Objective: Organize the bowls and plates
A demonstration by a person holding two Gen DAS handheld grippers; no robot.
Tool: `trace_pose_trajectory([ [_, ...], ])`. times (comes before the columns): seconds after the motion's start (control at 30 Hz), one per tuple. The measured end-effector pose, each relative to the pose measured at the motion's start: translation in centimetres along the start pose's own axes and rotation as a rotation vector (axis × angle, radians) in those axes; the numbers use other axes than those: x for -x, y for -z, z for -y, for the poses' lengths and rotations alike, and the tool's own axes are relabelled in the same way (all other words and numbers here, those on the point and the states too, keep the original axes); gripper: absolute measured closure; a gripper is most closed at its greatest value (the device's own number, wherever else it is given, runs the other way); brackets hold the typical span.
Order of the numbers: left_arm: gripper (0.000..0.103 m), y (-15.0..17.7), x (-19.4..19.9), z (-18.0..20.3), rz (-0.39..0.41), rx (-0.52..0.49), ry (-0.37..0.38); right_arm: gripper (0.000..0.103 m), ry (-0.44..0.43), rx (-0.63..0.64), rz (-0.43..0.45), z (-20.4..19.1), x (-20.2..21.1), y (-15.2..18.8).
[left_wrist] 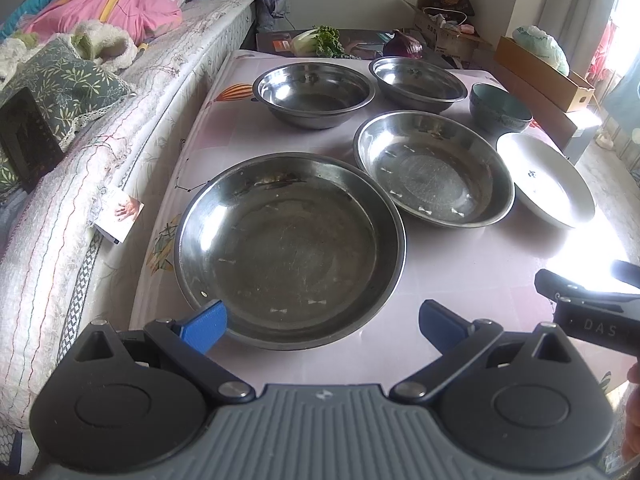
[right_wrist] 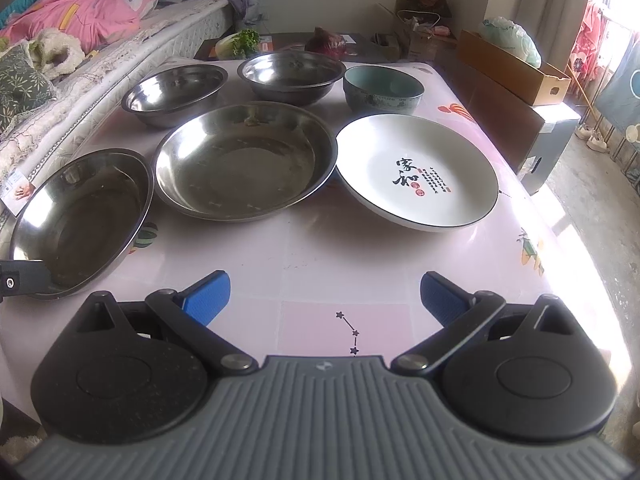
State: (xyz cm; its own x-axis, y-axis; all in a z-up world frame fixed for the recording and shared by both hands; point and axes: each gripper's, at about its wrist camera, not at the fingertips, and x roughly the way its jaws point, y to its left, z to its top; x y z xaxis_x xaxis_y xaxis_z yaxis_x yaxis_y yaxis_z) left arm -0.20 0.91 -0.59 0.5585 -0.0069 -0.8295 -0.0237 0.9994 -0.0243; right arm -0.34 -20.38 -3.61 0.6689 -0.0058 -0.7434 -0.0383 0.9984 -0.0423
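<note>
- Hovering low over the near edge of the table (right_wrist: 312, 248), the right gripper (right_wrist: 325, 294) has its blue pads spread wide with nothing between them; bare pink cloth lies directly ahead of it
- Sitting just as wide apart and empty, the left gripper (left_wrist: 322, 322) brackets the near rim of the nearest steel plate (left_wrist: 288, 248), its left pad touching or almost touching that rim, so this looks like the plate lined up to be gripped first
- Just beyond lie the second steel plate (left_wrist: 434, 168), ahead and to the right of the left gripper, and beside it the white plate (right_wrist: 416, 172) with printed characters, ahead and slightly right of the right gripper; its rim looks very close to the steel one
- At the far edge stand two steel bowls (left_wrist: 314, 94) (left_wrist: 418, 78) and a teal ceramic bowl (right_wrist: 383, 88)
- Plates form the near row and bowls the far row, all laid out singly; likely this leaves each rim reachable for stacking like with like, which has not yet begun
- Behind the table are vegetables (right_wrist: 244, 42), and a bed (left_wrist: 120, 92) runs along the left
</note>
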Motion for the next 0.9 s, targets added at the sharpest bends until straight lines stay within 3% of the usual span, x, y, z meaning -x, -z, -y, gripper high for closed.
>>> trace_pose_trajectory([
  [0.23,0.000,-2.1,0.0,-1.9,0.065,0.034,-0.051,0.001,-0.066,-0.031,0.083,1.3,-0.1,-1.1],
  [0.5,0.000,-5.1,-1.2,-5.0,0.108,0.087,-0.103,0.001,-0.109,0.072,0.189,0.2,-0.1,-4.0],
  [0.9,0.000,-9.8,-3.7,-7.1,0.120,0.078,-0.127,0.001,-0.258,0.037,0.195,-1.1,-3.1,-10.2],
])
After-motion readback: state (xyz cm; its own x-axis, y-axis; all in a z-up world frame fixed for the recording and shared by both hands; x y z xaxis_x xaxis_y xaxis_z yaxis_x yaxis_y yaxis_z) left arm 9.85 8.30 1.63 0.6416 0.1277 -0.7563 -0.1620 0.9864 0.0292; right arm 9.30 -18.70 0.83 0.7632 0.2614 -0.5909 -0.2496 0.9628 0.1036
